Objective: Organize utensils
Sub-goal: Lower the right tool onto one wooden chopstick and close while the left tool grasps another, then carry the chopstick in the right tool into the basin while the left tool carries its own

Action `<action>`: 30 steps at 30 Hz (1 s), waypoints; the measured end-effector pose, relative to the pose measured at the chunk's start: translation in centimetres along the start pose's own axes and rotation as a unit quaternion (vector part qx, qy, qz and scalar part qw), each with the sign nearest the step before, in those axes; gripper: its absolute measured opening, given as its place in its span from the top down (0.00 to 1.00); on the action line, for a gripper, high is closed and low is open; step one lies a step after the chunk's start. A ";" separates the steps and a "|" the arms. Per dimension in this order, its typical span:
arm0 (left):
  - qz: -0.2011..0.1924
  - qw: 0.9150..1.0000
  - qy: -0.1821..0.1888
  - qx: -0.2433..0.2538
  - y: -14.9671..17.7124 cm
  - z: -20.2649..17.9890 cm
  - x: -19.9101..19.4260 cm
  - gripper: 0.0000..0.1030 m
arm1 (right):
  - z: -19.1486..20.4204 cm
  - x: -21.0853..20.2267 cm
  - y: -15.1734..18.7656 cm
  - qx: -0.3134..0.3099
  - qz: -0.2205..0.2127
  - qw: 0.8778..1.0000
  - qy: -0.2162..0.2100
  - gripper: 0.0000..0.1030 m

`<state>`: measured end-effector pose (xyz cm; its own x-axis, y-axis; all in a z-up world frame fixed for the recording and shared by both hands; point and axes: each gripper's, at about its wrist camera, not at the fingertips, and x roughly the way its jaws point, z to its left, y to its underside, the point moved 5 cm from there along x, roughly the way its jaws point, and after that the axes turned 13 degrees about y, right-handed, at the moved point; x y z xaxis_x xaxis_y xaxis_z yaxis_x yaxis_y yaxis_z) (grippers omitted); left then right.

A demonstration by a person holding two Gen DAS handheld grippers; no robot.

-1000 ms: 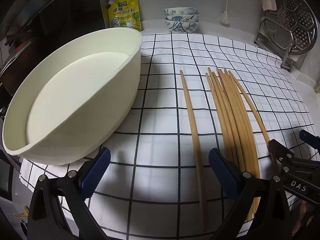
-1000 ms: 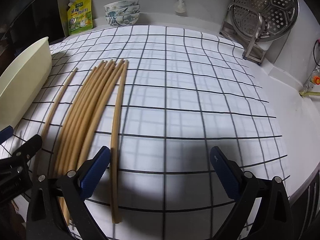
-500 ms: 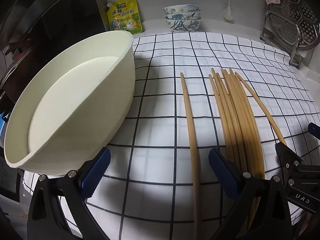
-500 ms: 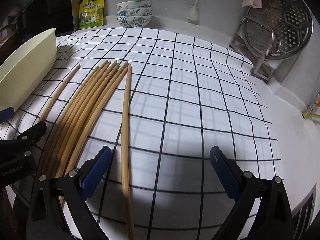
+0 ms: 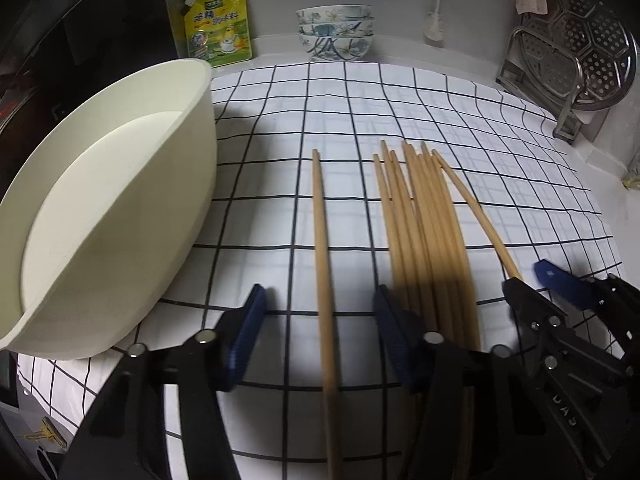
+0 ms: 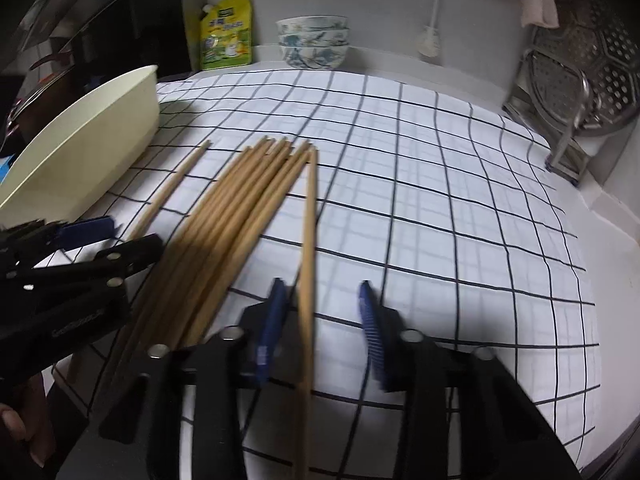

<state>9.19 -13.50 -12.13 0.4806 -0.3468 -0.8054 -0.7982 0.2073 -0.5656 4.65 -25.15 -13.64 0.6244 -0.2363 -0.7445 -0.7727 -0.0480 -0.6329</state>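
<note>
Several wooden chopsticks (image 5: 428,224) lie in a bunch on the checked cloth. One single chopstick (image 5: 322,248) lies apart at their left, and it runs between the jaws of my left gripper (image 5: 320,332), which is open around it. Another single chopstick (image 6: 308,264) lies at the bunch's right edge and runs between the jaws of my right gripper (image 6: 324,320), which is partly closed but not touching it. The bunch (image 6: 240,208) also shows in the right wrist view. A cream oval tub (image 5: 100,208) stands empty at the left.
A yellow pouch (image 5: 218,26) and stacked patterned bowls (image 5: 336,32) stand at the back wall. A steel steamer rack (image 5: 576,48) stands at the back right. The right gripper (image 5: 568,320) shows beside the left one. The cloth (image 6: 460,220) extends right.
Both grippers have moved forward and lower over the single chopsticks at either side of the bunch. The jaws of both have narrowed, the right more than the left.
</note>
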 end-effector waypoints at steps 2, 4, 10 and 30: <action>0.003 1.000 0.012 0.000 -0.1 -0.4 0.0 0.75 | 0.4 -0.1 0.0 -0.005 -0.001 1.000 0.001 0.94; 0.006 1.000 0.023 -0.003 -0.2 -0.6 0.1 0.92 | 0.3 -0.1 0.0 -0.003 -0.001 1.000 0.001 0.94; 0.015 0.998 0.057 -0.014 0.1 -0.8 -0.3 0.93 | -1.0 0.0 0.0 0.041 0.013 0.999 -0.024 0.94; -0.107 0.992 0.073 -0.001 -6.3 5.2 -13.3 0.93 | 5.0 -8.0 -10.7 0.085 -0.077 0.984 -0.137 0.94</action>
<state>9.72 -5.39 1.25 0.5814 -0.5109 -0.6332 -0.6843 0.1139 -0.7203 8.53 -17.86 -2.00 0.7583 0.0318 -0.6511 -0.6504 0.1053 -0.7523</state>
